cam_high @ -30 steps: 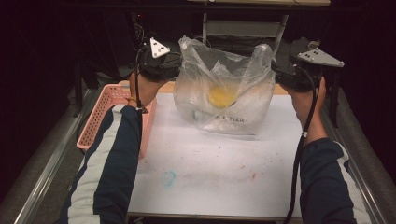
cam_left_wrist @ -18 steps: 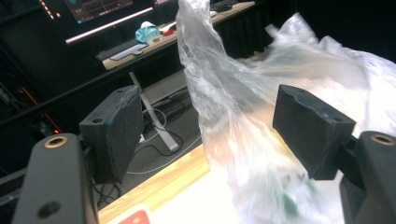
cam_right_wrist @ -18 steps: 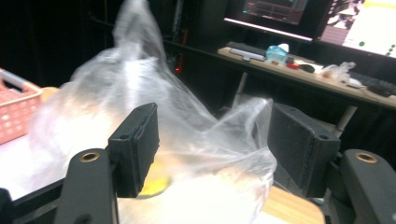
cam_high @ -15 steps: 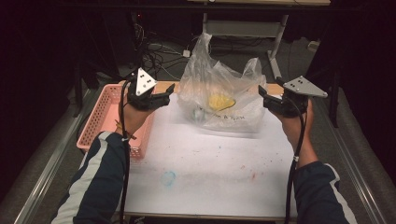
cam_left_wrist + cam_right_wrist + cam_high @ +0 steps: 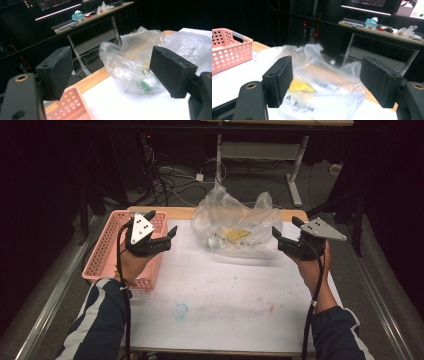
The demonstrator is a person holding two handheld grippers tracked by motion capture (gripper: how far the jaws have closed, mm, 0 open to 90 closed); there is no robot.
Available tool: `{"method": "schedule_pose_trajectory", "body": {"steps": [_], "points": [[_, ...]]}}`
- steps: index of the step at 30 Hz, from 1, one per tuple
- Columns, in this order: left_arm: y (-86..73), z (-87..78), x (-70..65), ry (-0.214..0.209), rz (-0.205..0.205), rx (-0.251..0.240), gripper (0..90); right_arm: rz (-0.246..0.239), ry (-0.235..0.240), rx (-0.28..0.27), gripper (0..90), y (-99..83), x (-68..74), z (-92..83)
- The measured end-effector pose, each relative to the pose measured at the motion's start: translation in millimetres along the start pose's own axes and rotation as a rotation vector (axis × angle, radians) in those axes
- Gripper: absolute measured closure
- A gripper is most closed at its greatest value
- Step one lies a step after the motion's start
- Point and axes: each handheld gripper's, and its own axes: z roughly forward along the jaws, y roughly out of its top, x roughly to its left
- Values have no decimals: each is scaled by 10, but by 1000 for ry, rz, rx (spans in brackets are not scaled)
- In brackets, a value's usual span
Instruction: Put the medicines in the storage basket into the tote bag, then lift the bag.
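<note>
A clear plastic bag (image 5: 235,227) lies slumped at the far middle of the white table top, with something yellow (image 5: 234,234) inside it. My left gripper (image 5: 161,223) hovers left of the bag, over the basket's edge, jaws pointing at the bag. My right gripper (image 5: 285,226) hovers just right of it. The jaws of both have just been opening and stand open with nothing between them. The left gripper view has the bag (image 5: 132,62) beyond the open jaws (image 5: 115,72). The right gripper view has the bag (image 5: 324,75) and yellow item (image 5: 299,86) past its jaws (image 5: 327,80).
A pink perforated basket (image 5: 107,250) stands at the table's left edge. The white table cover (image 5: 225,290) has a faint blue stain (image 5: 180,311) near the front. Behind the table are cables on the floor and a desk (image 5: 372,27) with small items.
One second ago both grippers held the bag up by its top corners. The bag has dropped and slumped on the table, and both hands have sunk and drawn away from it.
</note>
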Motion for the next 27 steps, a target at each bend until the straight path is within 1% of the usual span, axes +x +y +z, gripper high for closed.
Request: {"method": "schedule_pose_trajectory", "body": {"steps": [1, 2, 4, 6, 9, 12, 14, 15, 16, 17, 18, 19, 22, 25, 26, 27], "points": [[-21, -12, 2, -5, 8, -3, 188, -1, 6, 3, 265, -17, 3, -2], [-43, -27, -7, -12, 3, 7, 183, -4, 12, 8, 257, -30, 7, -3], [-72, -45, -21, -12, 20, 8, 165, -9, 13, 7, 250, -56, 17, -24], [-102, -75, -50, -3, 14, 9, 165, -4, 22, 3, 242, -84, 32, -51], [-140, -117, -44, -17, -2, -4, 166, -19, 37, 22, 215, -123, 79, -65], [-173, -163, -58, -19, 11, 4, 165, -20, 50, 24, 204, -171, 117, -90], [-198, -197, -70, -21, 17, 6, 165, -24, 49, 25, 189, -195, 131, -107], [-212, -215, -84, -27, 14, 13, 165, -23, 52, 26, 188, -203, 134, -119], [-221, -230, -86, -26, 27, 10, 165, -17, 54, 23, 188, -210, 139, -134], [-235, -249, -101, -32, 24, 14, 165, -16, 53, 17, 188, -215, 144, -154], [-247, -262, -107, -30, 37, 11, 165, -19, 56, 12, 188, -219, 148, -172], [-261, -278, -124, -33, 33, 19, 165, -19, 57, 9, 188, -223, 152, -190], [-295, -322, -159, -43, 44, 29, 165, -14, 66, 5, 189, -247, 173, -253], [-332, -378, -204, -46, 56, 27, 165, -38, 76, 7, 191, -276, 213, -307], [-343, -393, -214, -35, 70, 24, 165, -40, 82, 9, 192, -283, 224, -325], [-357, -412, -230, -33, 62, 30, 165, -41, 84, 13, 192, -290, 238, -342]]}}
